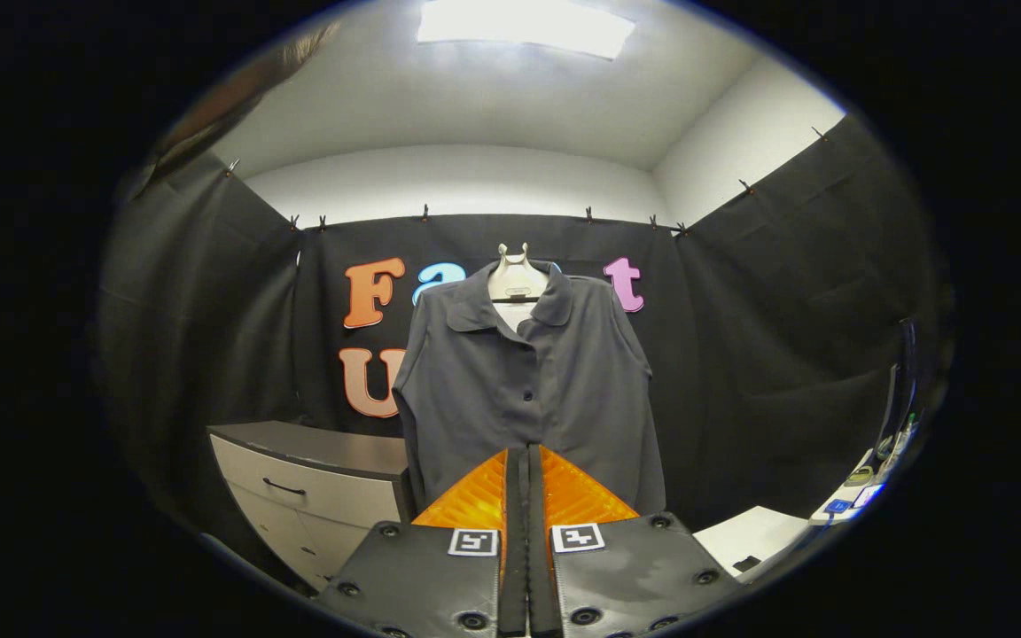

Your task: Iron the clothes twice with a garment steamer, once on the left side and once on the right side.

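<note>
While nothing sits between the fingers, the scene reads like this:
gripper [527, 461]: two fingers pressed together along a thin vertical seam, closed on nothing, pointing straight ahead at the lower front of the shirt.
fingertips [486, 486]: ribbed, meeting at a point just below the shirt's button line; cannot tell if they touch the fabric or stop short of it.
marker tags [473, 541]: two small square black-and-white tags, one on each finger base, side by side across the seam.
shirt [524, 390]: dark grey, collared, short-sleeved, buttoned placket down the middle, hanging upright and facing the gripper, directly beyond the fingers; hem hidden behind the fingers.
hanger form [516, 276]: pale neck piece showing inside the open collar, at the top of the shirt.
cabinet [315, 483]: low, light-fronted drawer unit with dark top and a dark handle, left of the shirt and fingers, against the cloth wall.
white surface [754, 534]: flat pale top to the right of the fingers, lower than the shirt, a small dark item on it.
small items [865, 487]: clutter further right on a ledge, too small to identify.
ceiling light [524, 27]: bright panel overhead.
garment steamer: location cannot be told.
</note>
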Demonstrator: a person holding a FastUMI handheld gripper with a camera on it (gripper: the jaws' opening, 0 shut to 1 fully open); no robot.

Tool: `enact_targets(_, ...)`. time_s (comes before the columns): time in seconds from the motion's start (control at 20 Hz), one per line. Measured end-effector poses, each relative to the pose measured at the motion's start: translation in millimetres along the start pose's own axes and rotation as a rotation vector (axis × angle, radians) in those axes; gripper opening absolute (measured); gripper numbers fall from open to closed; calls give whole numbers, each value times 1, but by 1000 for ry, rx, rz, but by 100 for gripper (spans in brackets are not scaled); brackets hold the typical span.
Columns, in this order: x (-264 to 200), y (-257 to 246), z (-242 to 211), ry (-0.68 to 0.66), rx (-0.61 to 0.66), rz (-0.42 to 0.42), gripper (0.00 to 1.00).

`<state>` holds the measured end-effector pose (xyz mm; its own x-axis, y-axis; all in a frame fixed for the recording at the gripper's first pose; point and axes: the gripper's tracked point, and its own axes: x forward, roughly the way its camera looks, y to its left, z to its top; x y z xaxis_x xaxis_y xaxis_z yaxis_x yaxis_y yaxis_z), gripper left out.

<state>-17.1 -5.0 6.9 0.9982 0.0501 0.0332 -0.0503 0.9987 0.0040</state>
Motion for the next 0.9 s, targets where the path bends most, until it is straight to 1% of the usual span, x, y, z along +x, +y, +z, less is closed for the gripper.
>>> enact_targets(0.9, 2, 2, -5, 15, -10, -1, 9)
